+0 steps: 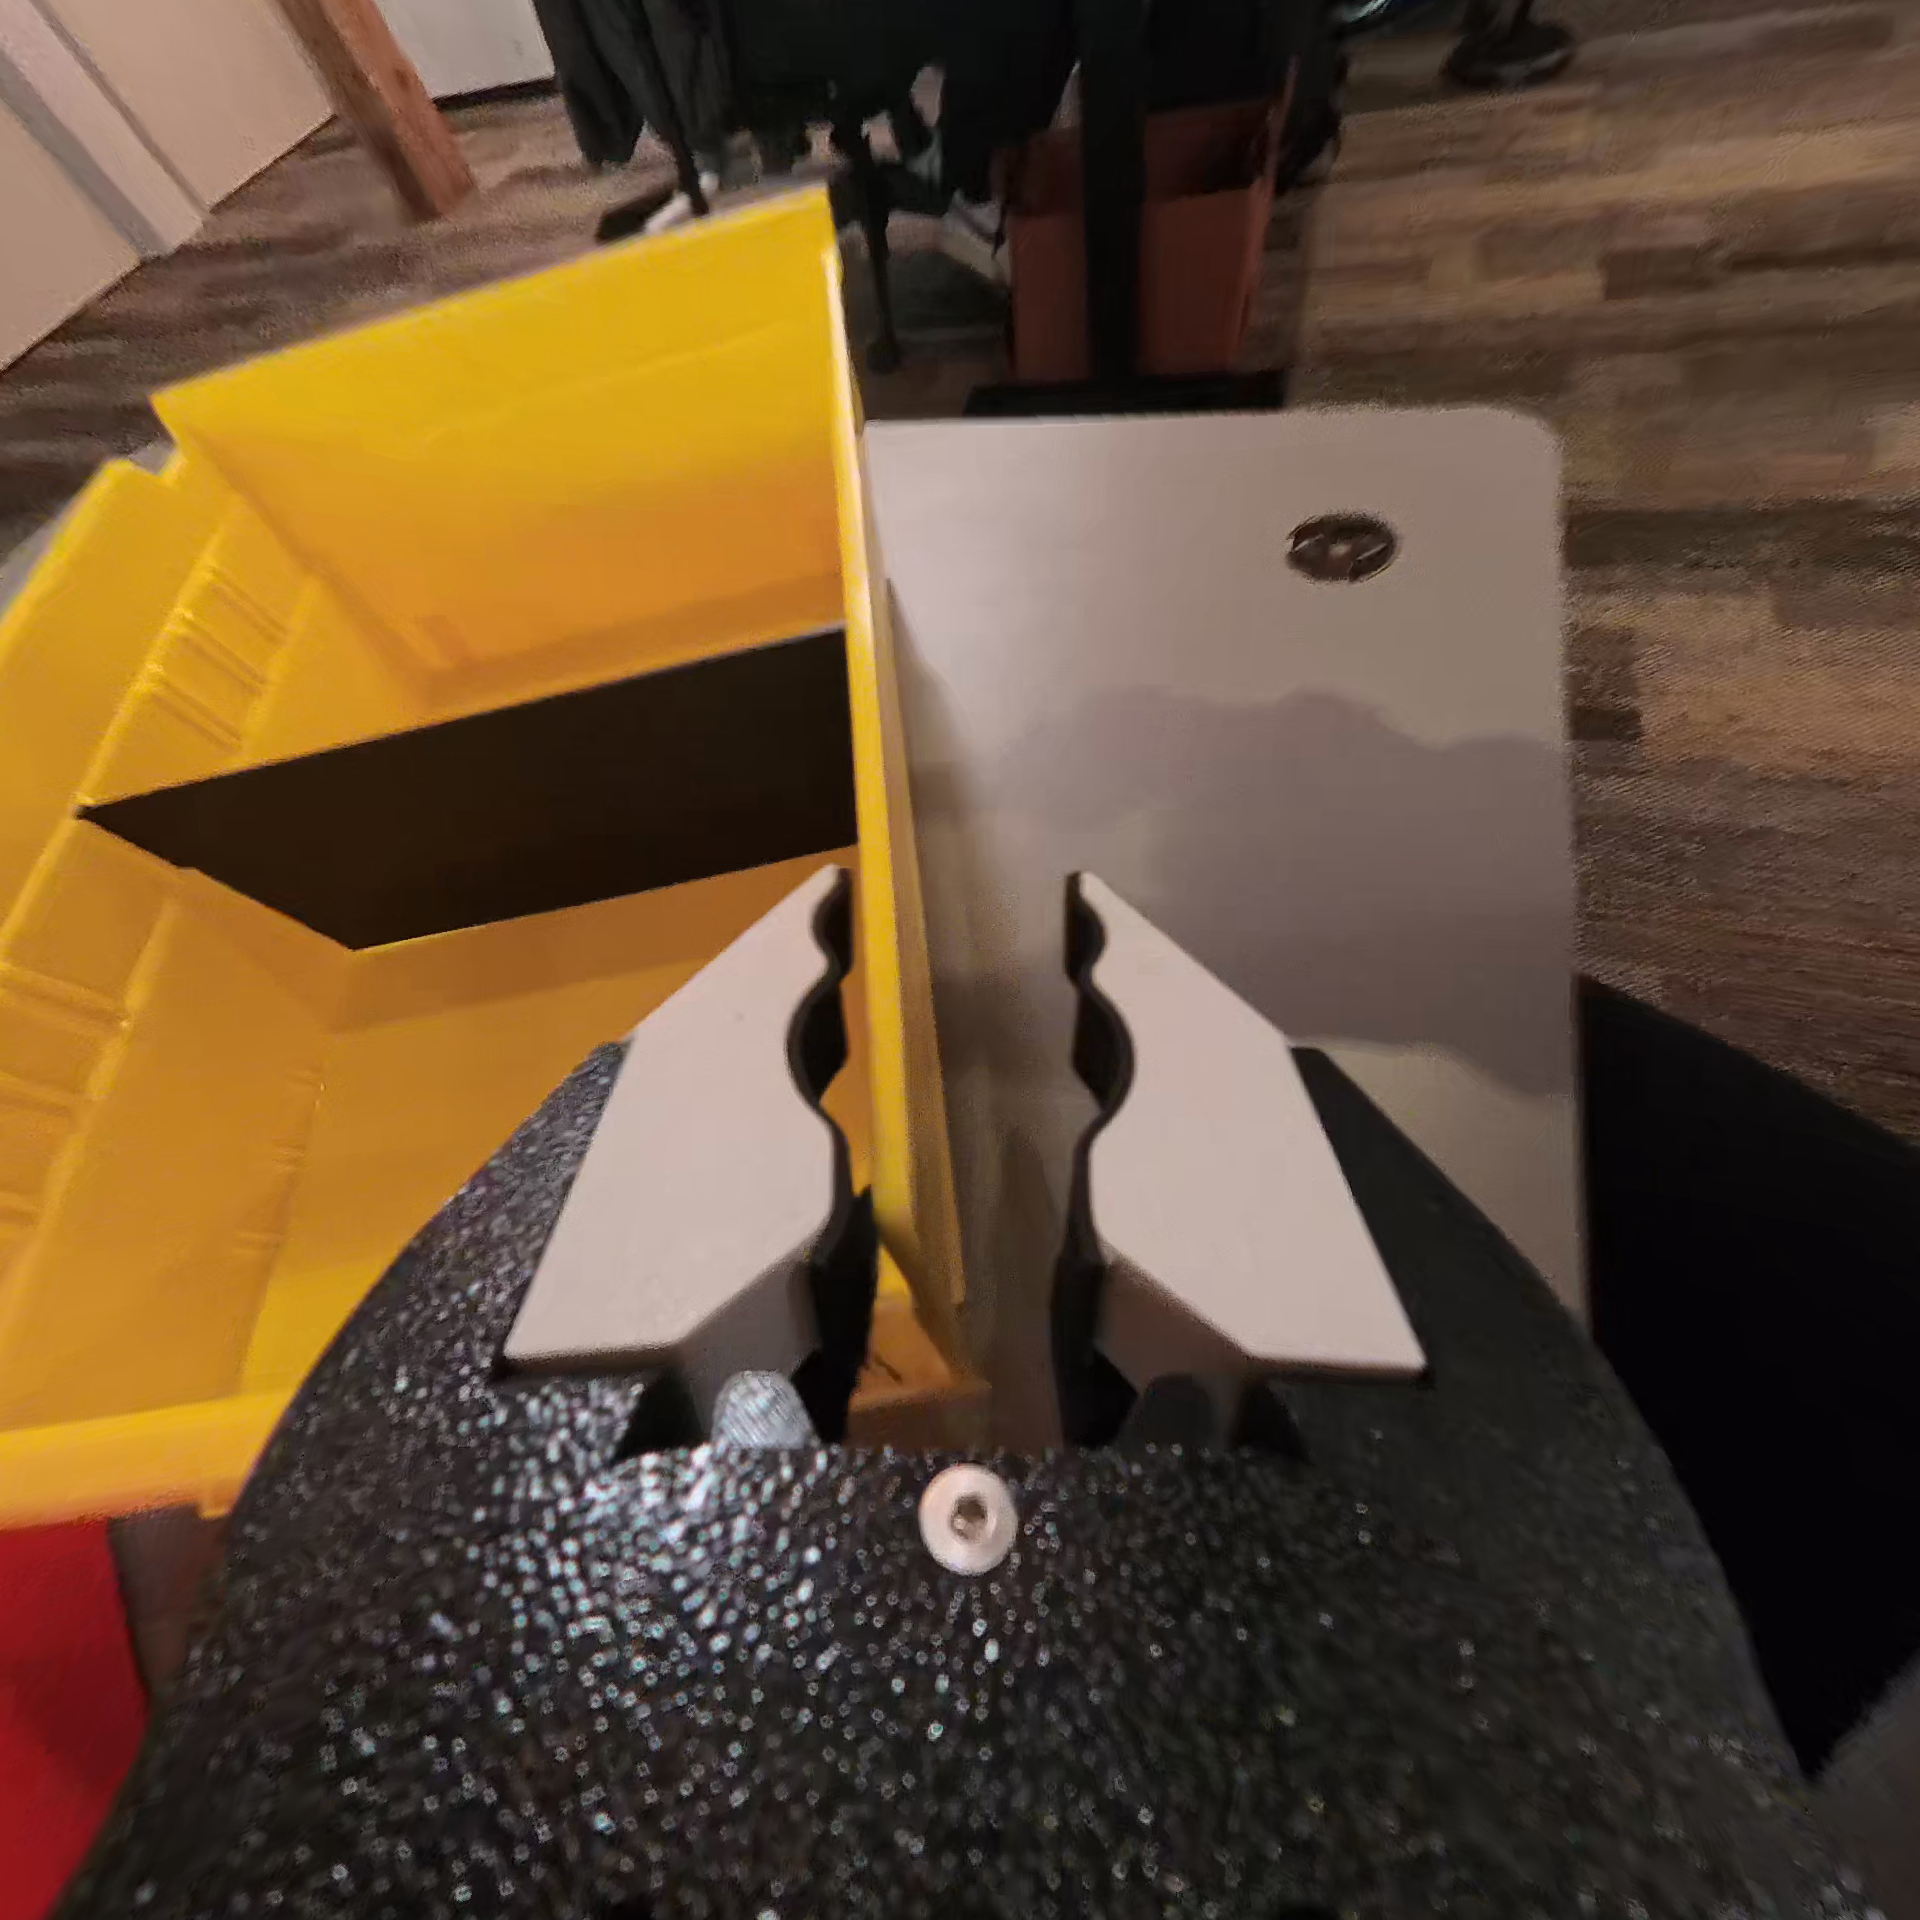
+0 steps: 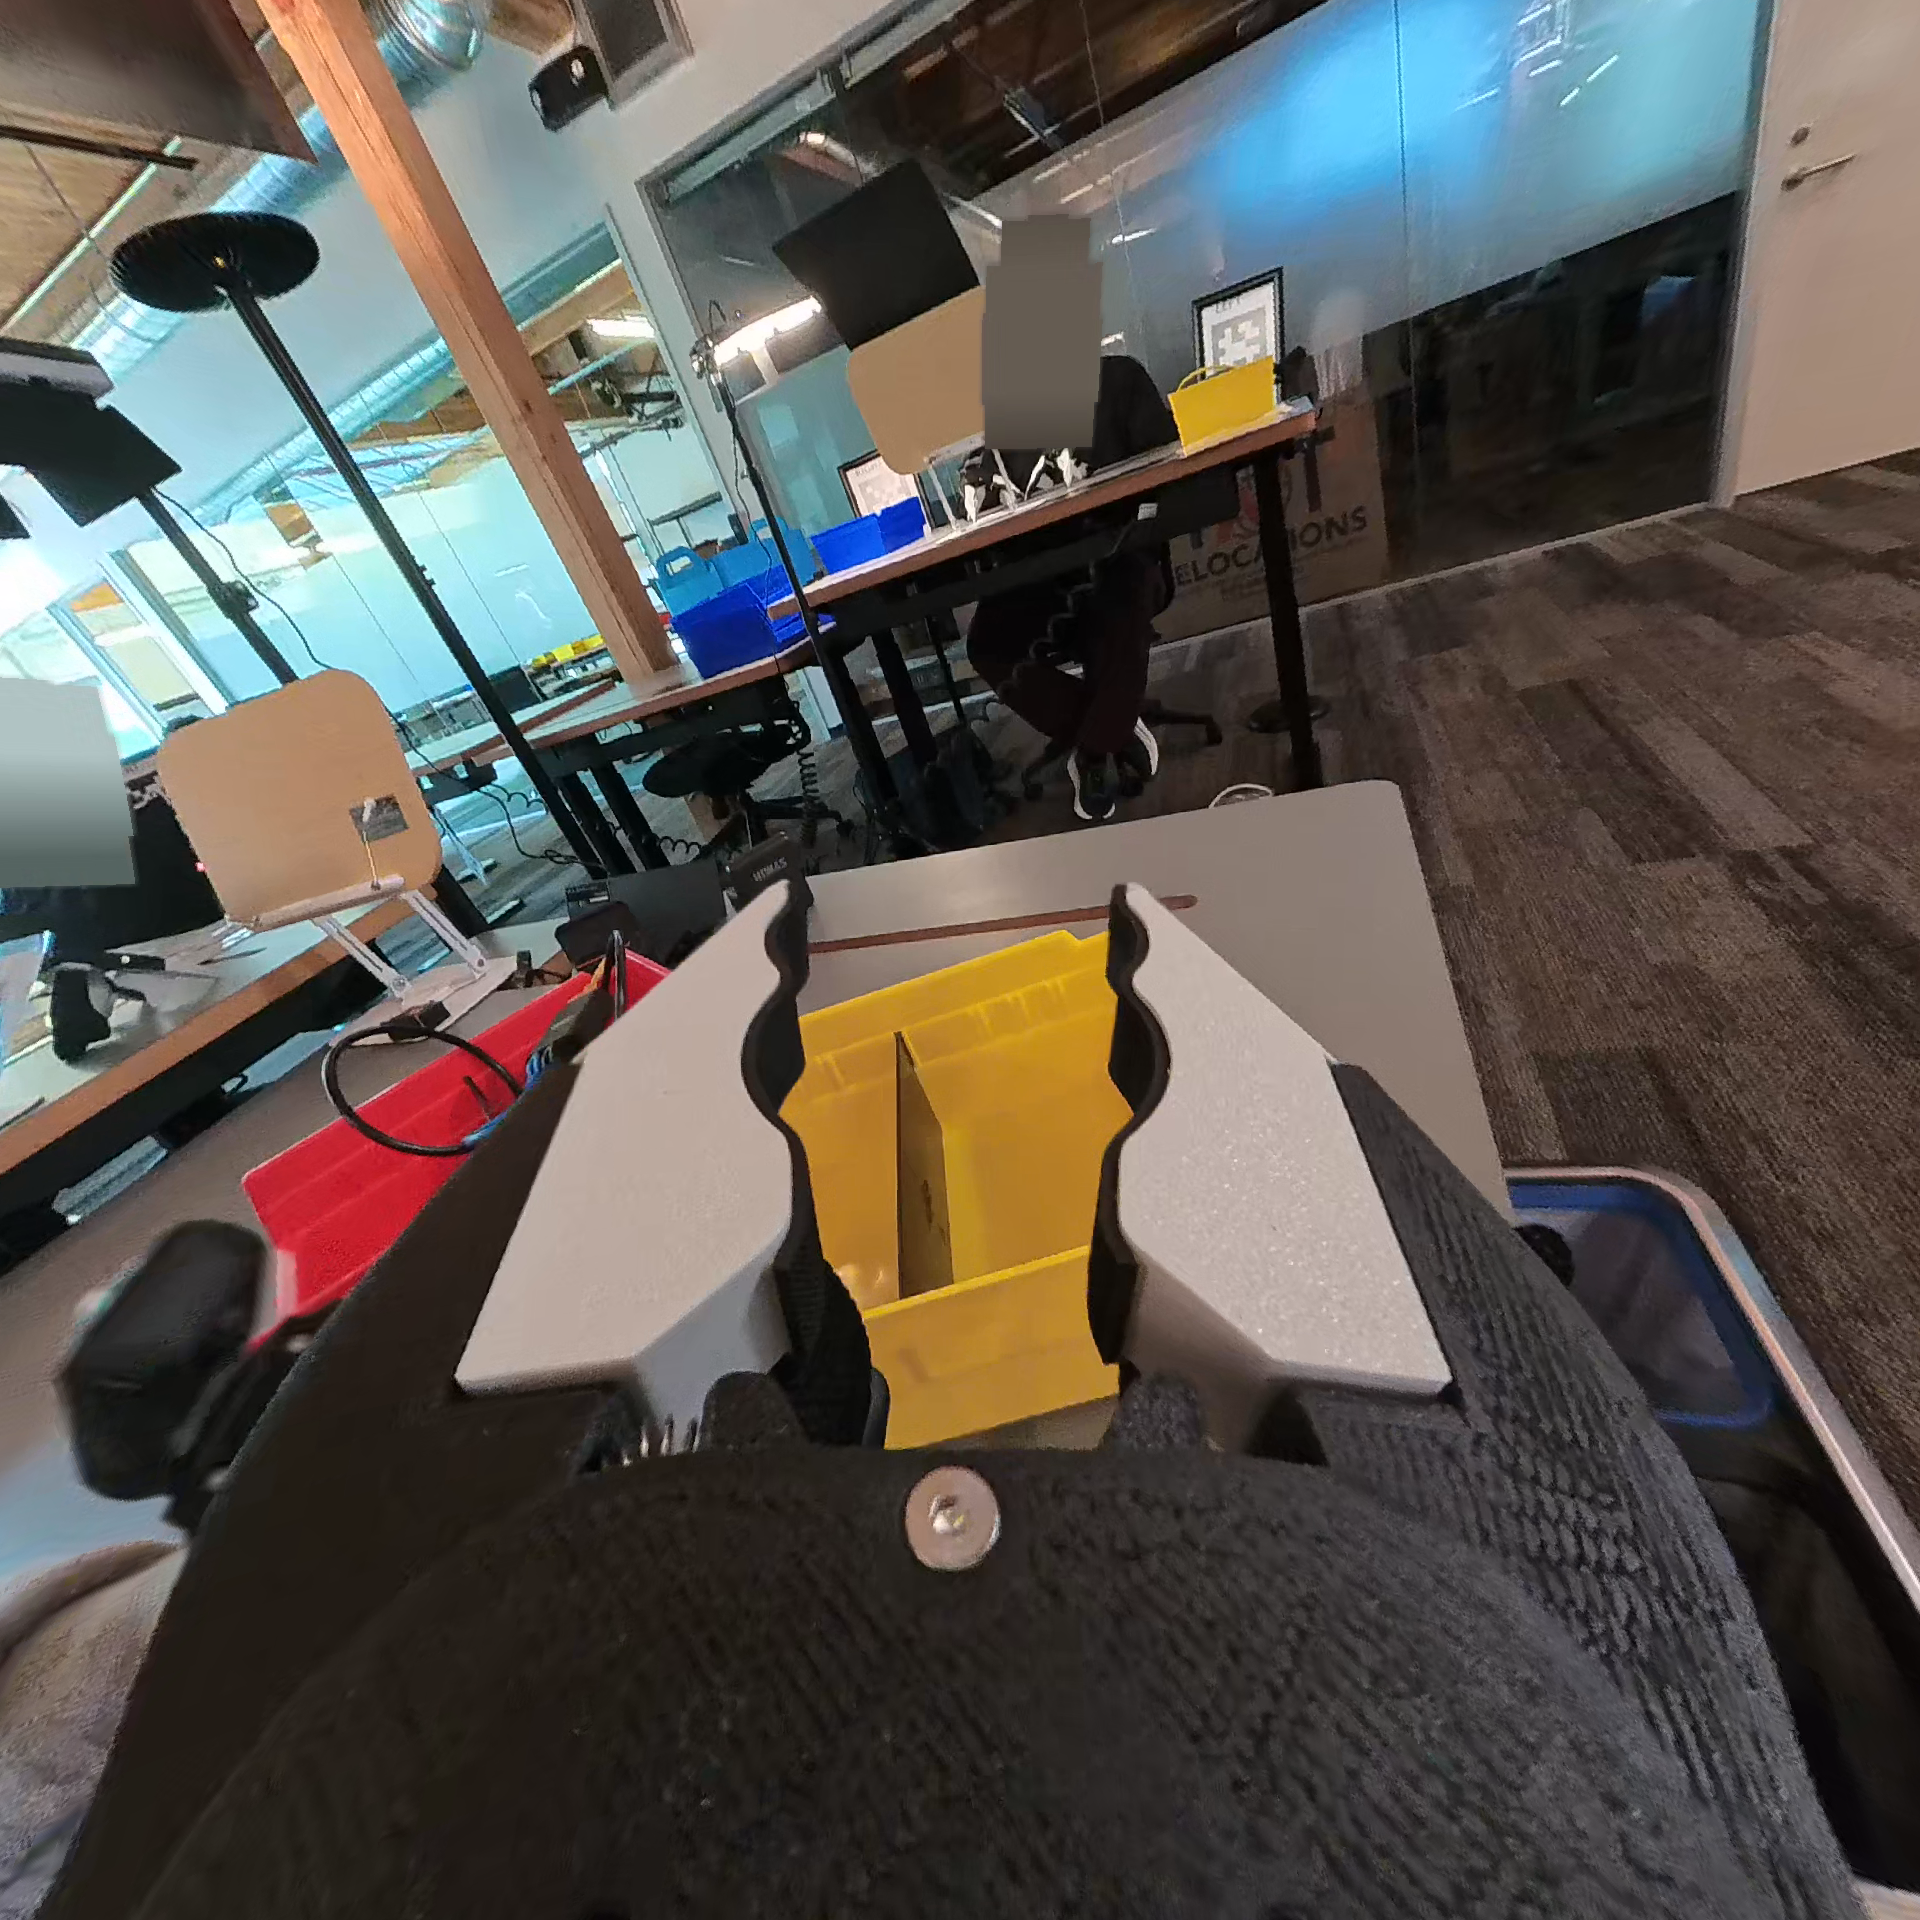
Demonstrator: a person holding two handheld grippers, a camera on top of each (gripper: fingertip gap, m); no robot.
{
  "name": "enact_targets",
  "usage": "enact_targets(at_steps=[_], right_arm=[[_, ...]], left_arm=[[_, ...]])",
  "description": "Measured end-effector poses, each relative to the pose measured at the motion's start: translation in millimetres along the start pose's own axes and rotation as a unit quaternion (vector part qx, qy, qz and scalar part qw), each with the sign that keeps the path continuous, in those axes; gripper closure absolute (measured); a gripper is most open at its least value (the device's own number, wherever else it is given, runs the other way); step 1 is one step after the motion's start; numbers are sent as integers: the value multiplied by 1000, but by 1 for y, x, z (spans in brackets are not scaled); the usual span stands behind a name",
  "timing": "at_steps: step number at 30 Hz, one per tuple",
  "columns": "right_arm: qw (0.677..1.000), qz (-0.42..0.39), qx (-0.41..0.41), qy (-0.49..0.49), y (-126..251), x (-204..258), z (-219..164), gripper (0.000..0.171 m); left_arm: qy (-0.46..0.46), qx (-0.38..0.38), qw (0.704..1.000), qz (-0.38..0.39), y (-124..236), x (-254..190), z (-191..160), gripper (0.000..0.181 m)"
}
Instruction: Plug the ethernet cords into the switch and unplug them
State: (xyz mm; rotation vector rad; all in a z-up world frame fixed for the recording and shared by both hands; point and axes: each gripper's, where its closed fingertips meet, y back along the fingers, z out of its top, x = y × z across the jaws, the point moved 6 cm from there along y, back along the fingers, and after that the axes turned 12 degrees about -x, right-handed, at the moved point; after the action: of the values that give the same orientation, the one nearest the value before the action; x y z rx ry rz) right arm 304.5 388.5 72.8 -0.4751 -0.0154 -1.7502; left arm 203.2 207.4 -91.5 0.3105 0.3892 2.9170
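The grey table (image 2: pixel 1299 894) carries everything, its far corner bare in both views. On it stands the yellow bin (image 1: pixel 436 582), the biggest thing there, split by a dark divider (image 1: pixel 499 790) that runs across it. A red bin (image 2: pixel 416 1132) sits just beside the yellow one on its left, with a black cable (image 2: pixel 358 1101) looped over its near edge.

The left gripper (image 1: pixel 961 925) hangs over the yellow bin's right wall, where it meets the bare table. Its jaws stand apart with nothing between them; the bin's wall edge shows through the gap.

The right gripper (image 2: pixel 956 914) points across the table toward the yellow bin from the near side. Its jaws are also spread wide and empty, and the bin with its divider shows through the gap, well below and beyond the fingertips.

The switch and the ethernet cords cannot be made out for certain in either view. A bit of blue shows at the red bin's edge behind the right gripper's left finger, too hidden to tell what it is. Nothing of that kind lies between either pair of jaws.
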Motion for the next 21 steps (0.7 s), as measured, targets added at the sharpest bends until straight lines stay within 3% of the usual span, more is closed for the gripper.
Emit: enact_targets(at_steps=[4,8,11,14,16,18,21], right_arm=[[1000,1,9,2,-1,0,-2,114],[1000,-3,8,-10,0,-4,-3,114],[1000,-4,7,-17,1,-5,-2,114],[1000,-4,7,-13,0,-3,-2,114],[1000,-1,7,-9,-1,-1,-2,114],[1000,3,8,-2,-2,2,-2,114],[1000,8,8,18,-4,7,-3,113]], left_arm=[[-42,-59,997,-5,48,-11,27,129],[-91,-97,981,140,118,20,41,129],[-74,-123,949,281,183,64,39,126],[-29,-112,899,422,255,113,10,128],[23,-78,874,480,293,140,-22,118],[76,-15,852,519,320,161,-59,99],[131,25,847,515,334,175,-95,92]])
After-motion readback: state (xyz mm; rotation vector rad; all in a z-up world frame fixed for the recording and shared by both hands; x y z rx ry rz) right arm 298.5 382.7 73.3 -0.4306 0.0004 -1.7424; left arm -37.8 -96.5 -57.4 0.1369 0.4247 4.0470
